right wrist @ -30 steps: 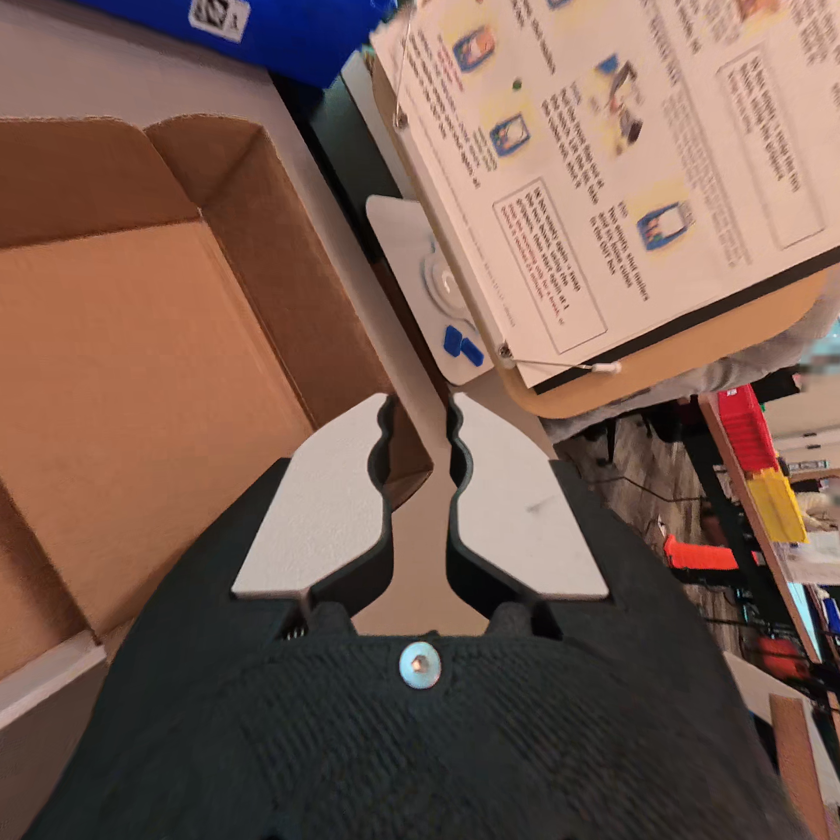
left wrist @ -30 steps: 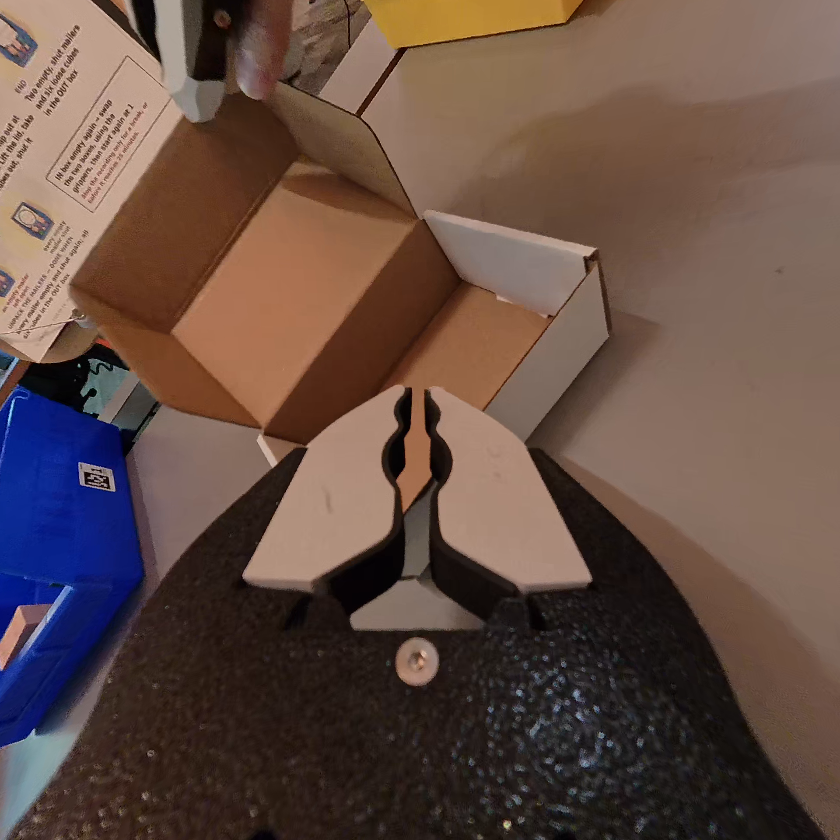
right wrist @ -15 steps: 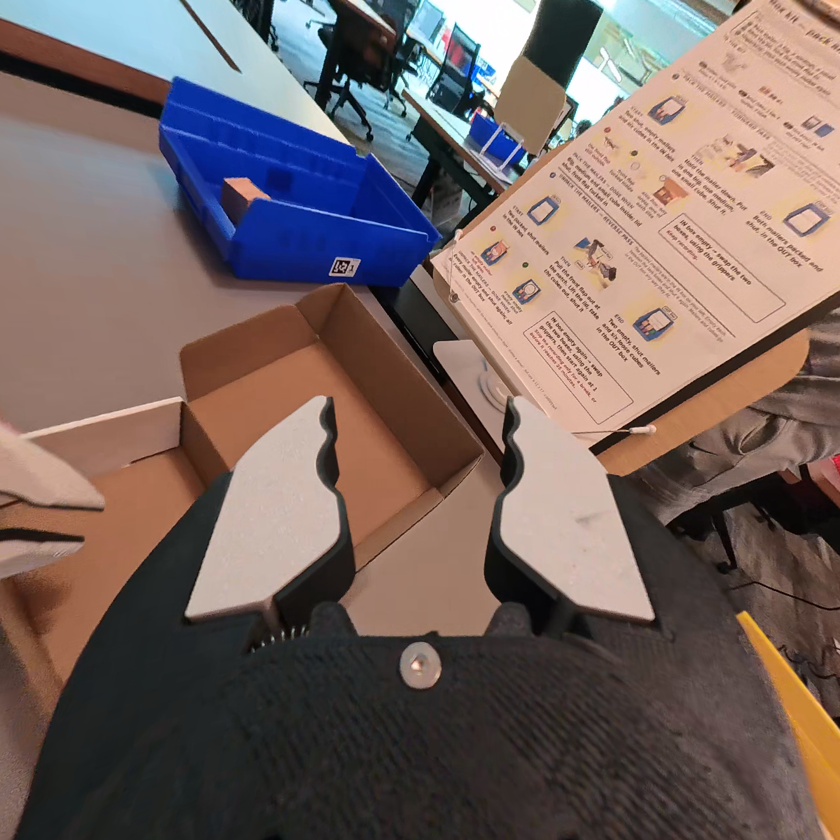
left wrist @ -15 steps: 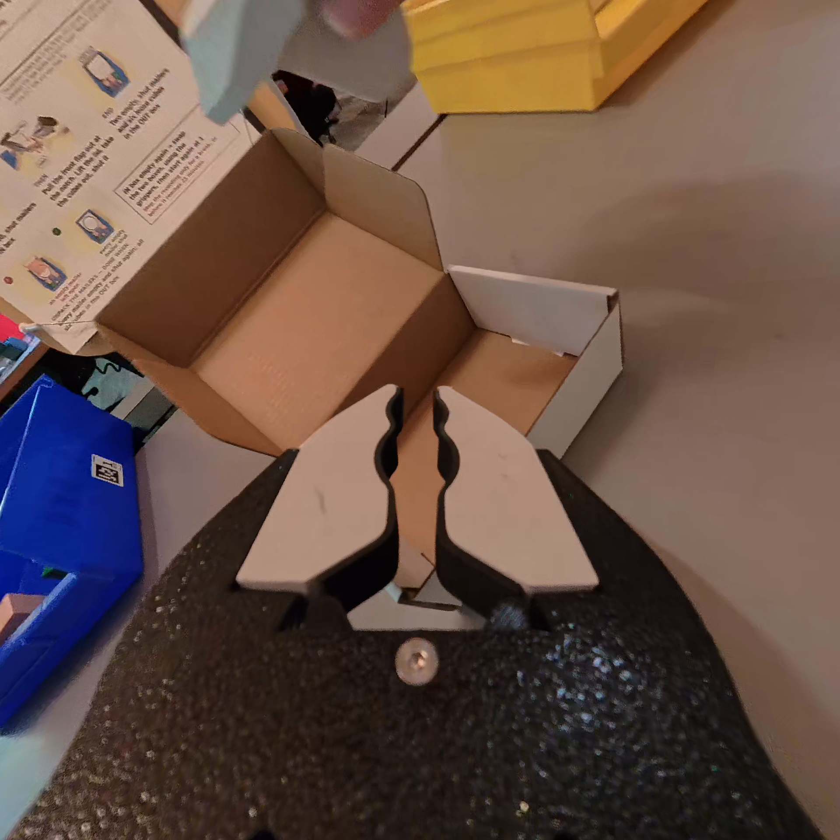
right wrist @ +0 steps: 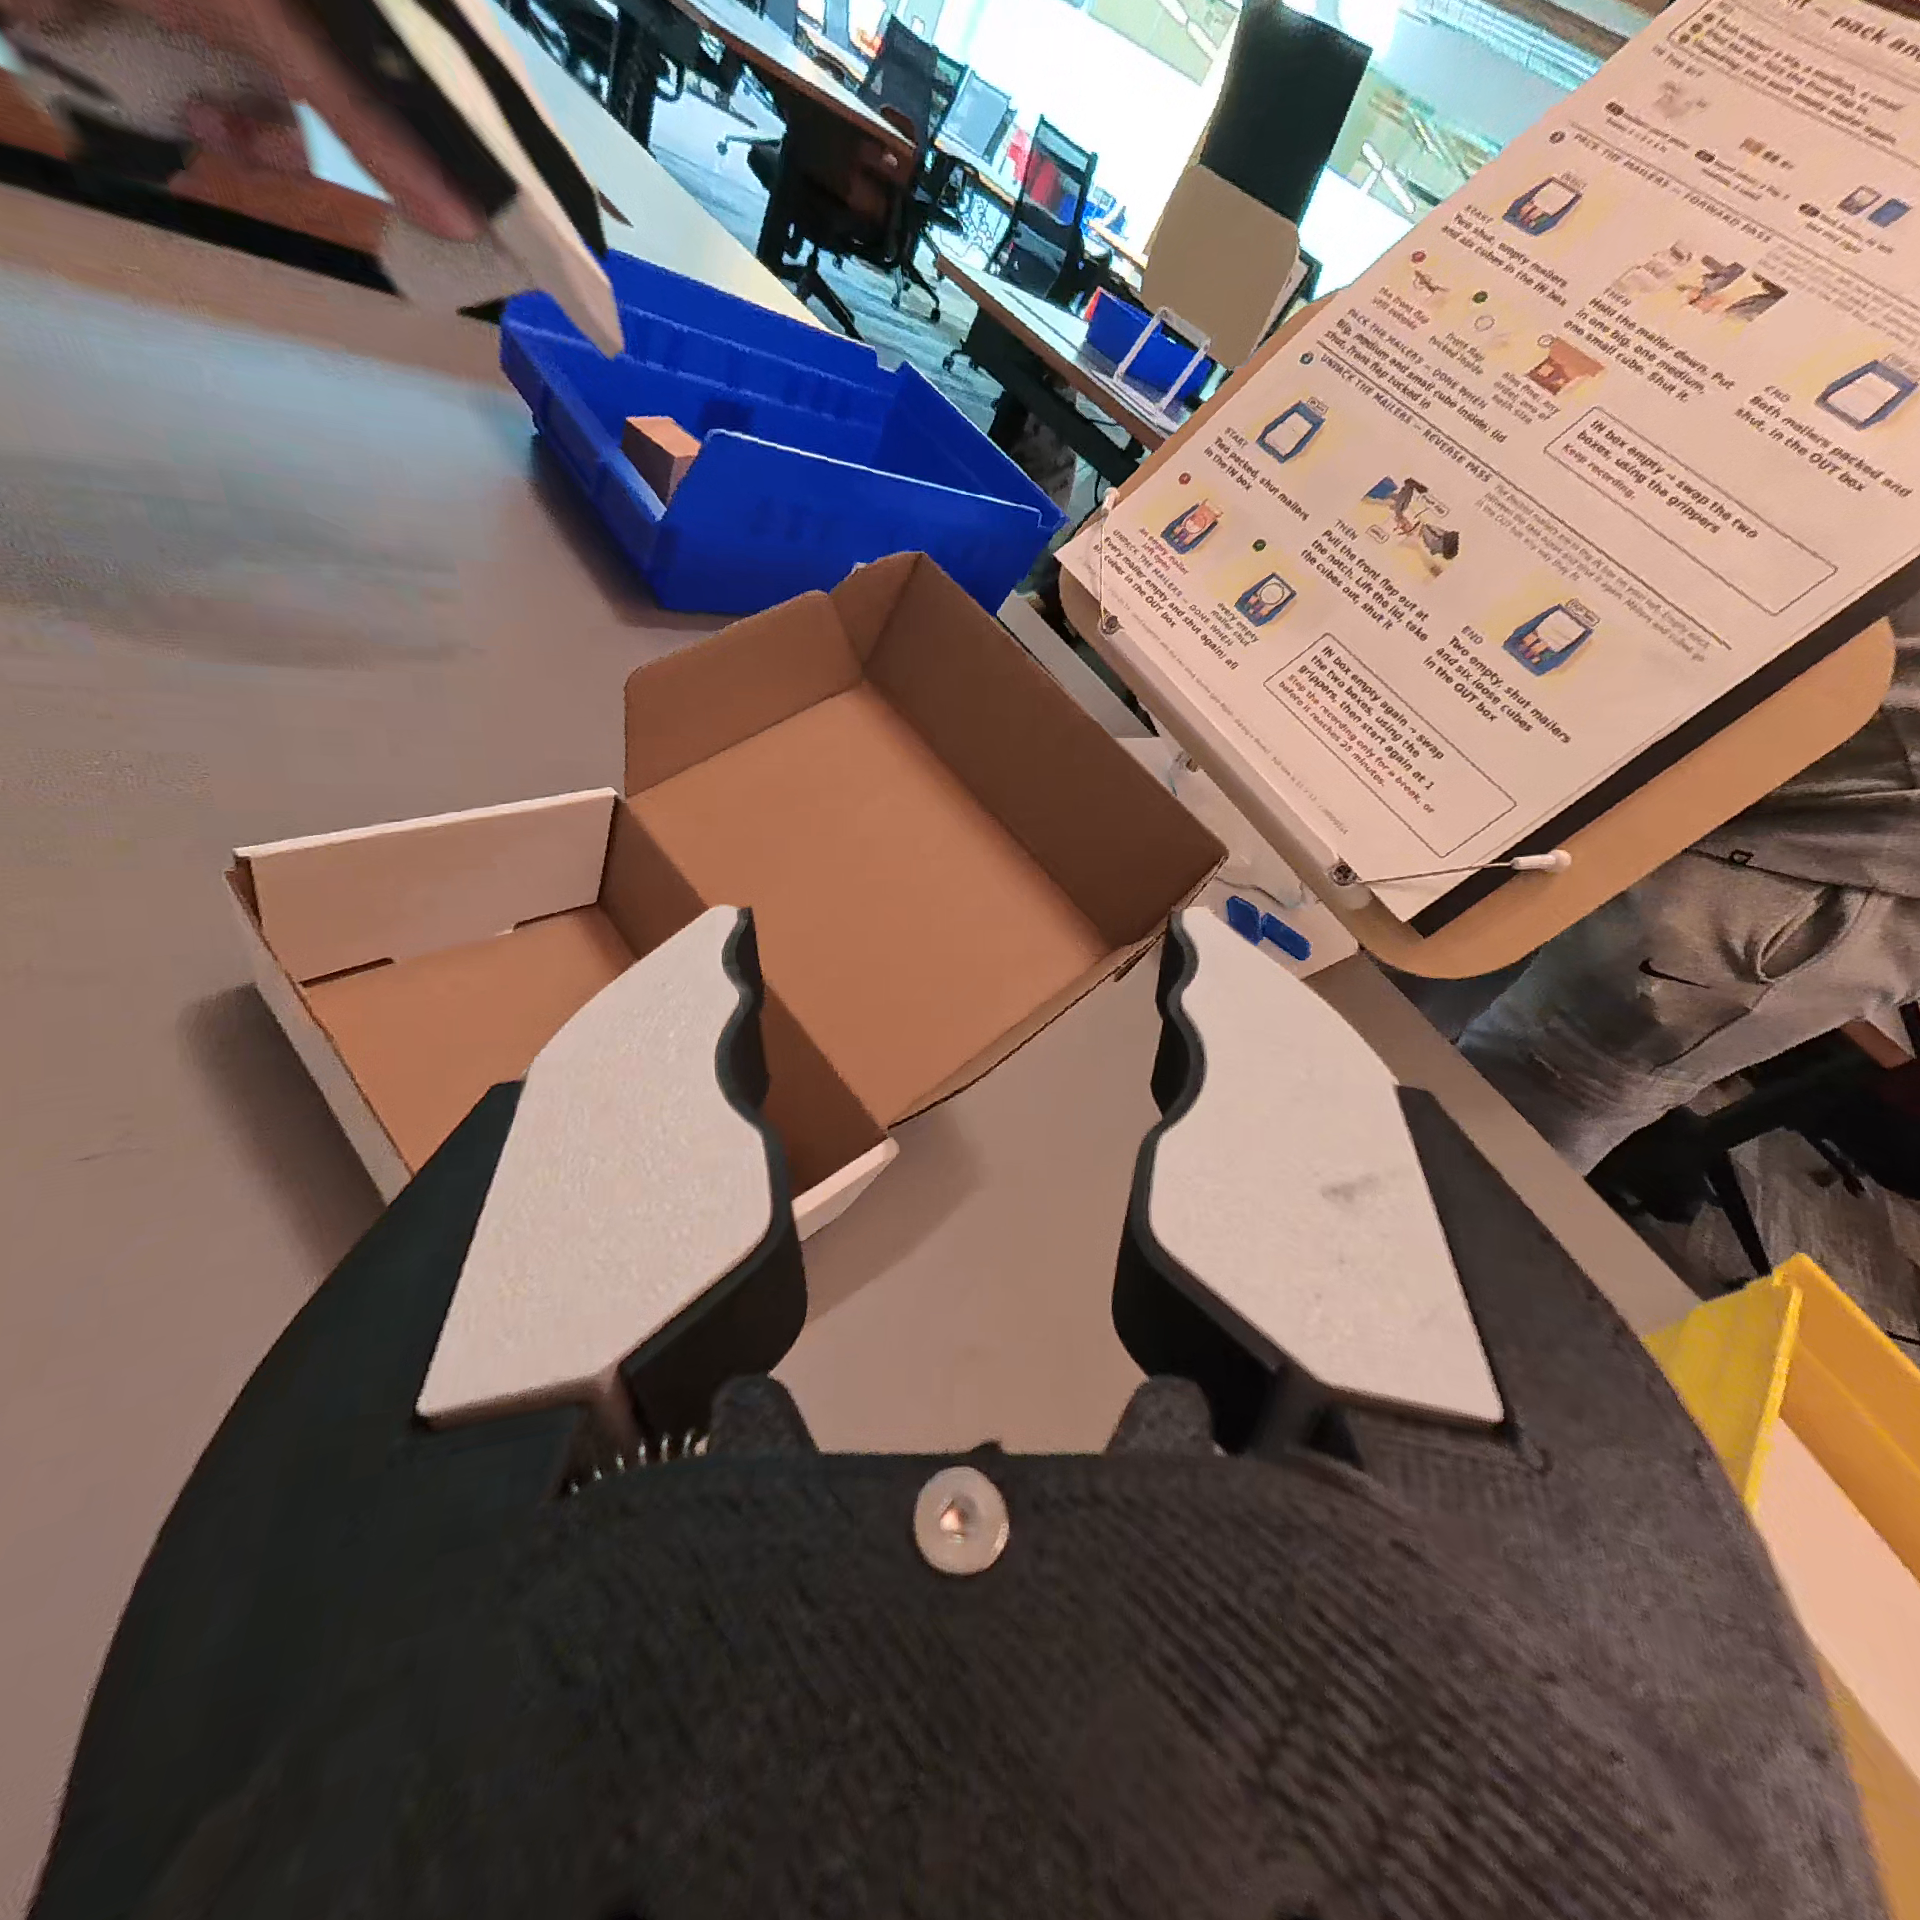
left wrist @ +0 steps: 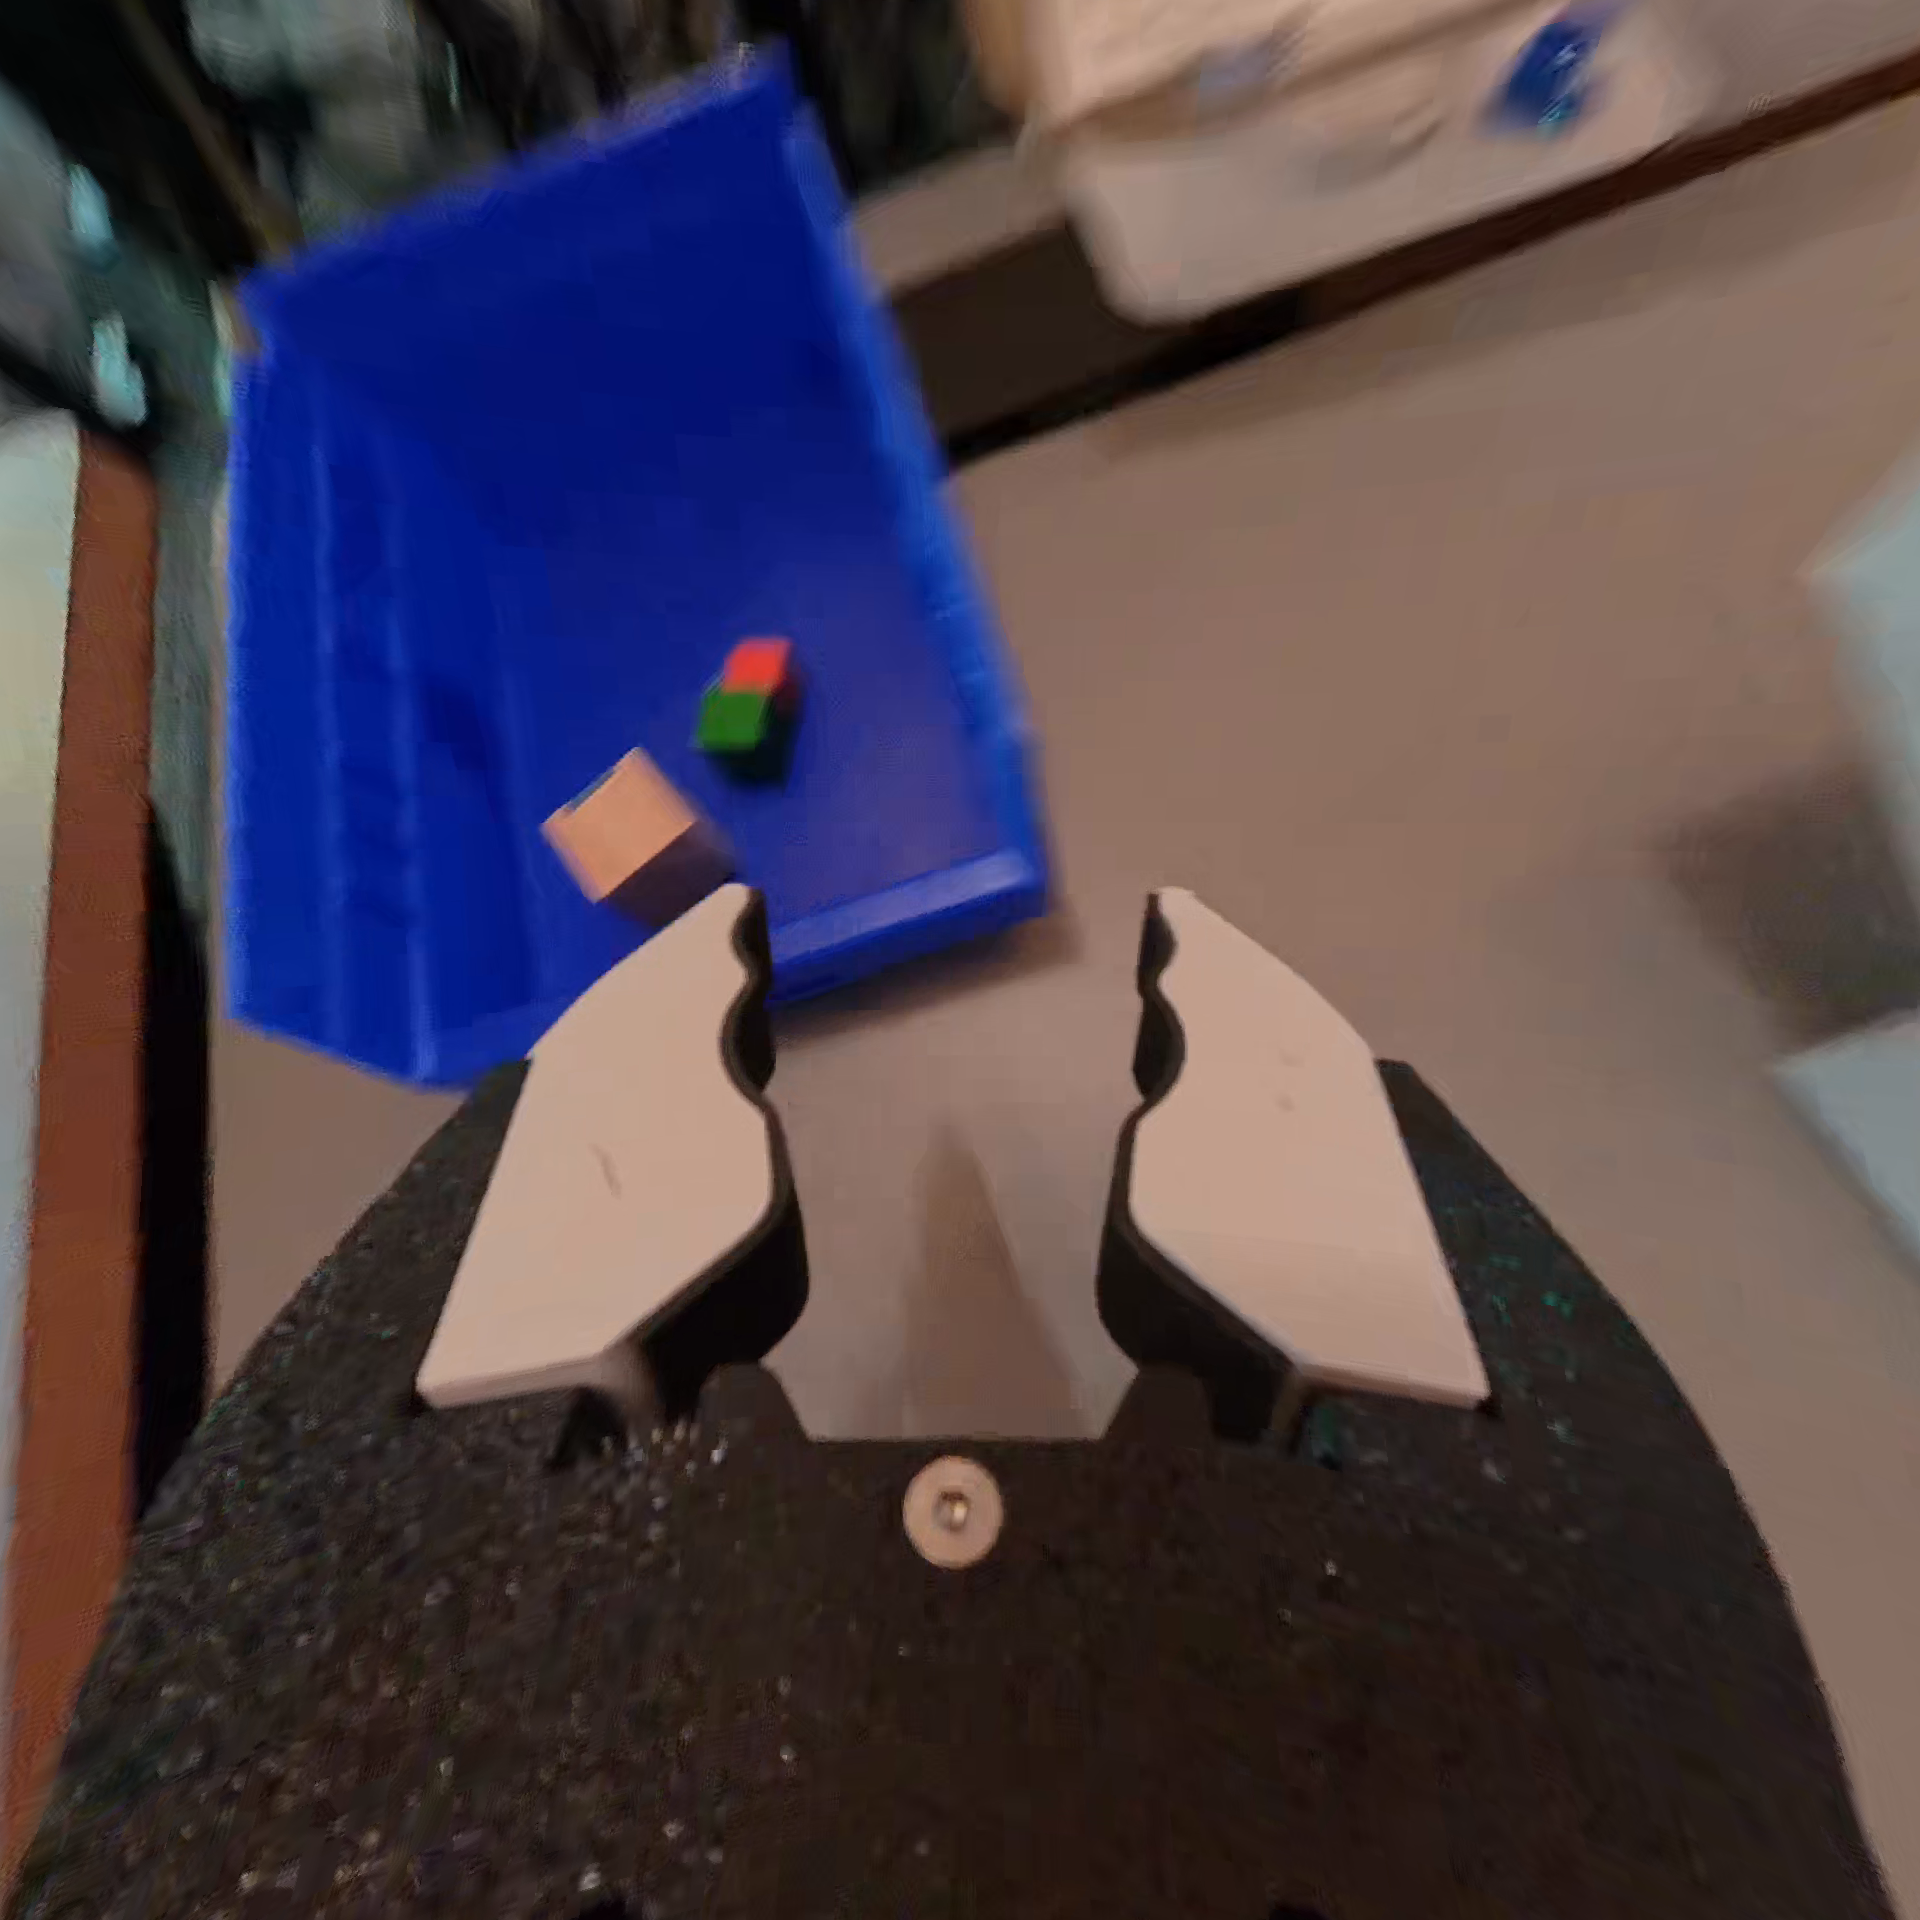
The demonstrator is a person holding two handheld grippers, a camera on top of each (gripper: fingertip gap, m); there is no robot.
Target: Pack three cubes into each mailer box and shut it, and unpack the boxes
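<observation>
Left gripper (left wrist: 951, 914): fingers spread, empty, above the grey tabletop (left wrist: 1403, 727). Blue bin (left wrist: 540, 520) at 11 o'clock holds a tan cube (left wrist: 629, 836), green cube (left wrist: 740, 722) and red cube (left wrist: 761, 665), the last two touching. Right gripper (right wrist: 956, 930): fingers spread, empty. Mailer box (right wrist: 883, 831) lies open at 12 o'clock, nothing inside. Yellow bin (right wrist: 1745, 1361) at 4 o'clock.

- Blue bin (left wrist: 540, 499): red cube (left wrist: 761, 663), green cube (left wrist: 736, 721), tan wooden cube (left wrist: 629, 836).
- Mailer box (right wrist: 727, 914): white outside, brown inside.
- Yellow bin (right wrist: 1808, 1382).
- Grey table (left wrist: 1403, 727).
</observation>
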